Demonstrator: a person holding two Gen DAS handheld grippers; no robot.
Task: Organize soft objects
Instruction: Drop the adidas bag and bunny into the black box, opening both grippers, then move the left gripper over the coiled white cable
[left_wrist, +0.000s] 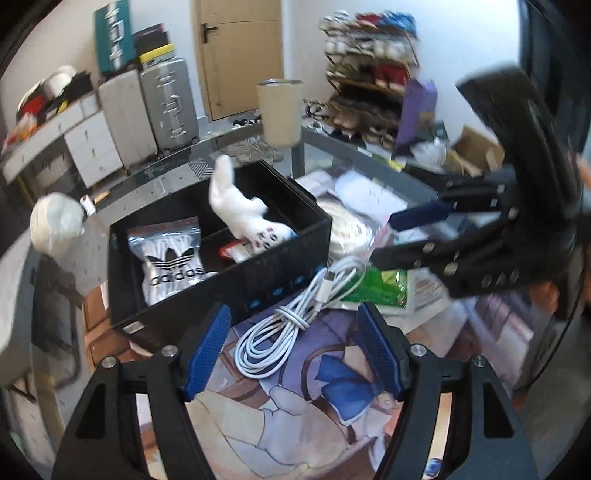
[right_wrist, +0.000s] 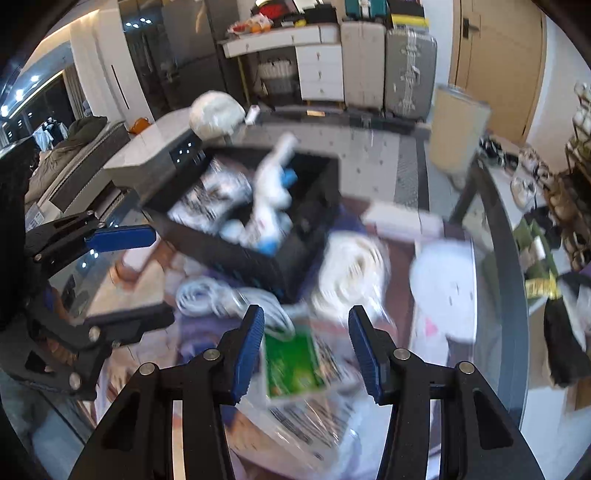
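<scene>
Plush toy (left_wrist: 245, 212) inside black bin (left_wrist: 280, 258)

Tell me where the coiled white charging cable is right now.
In the left wrist view the coiled white charging cable lies on the table, just in front of the black storage box and left of the green packet.
</scene>
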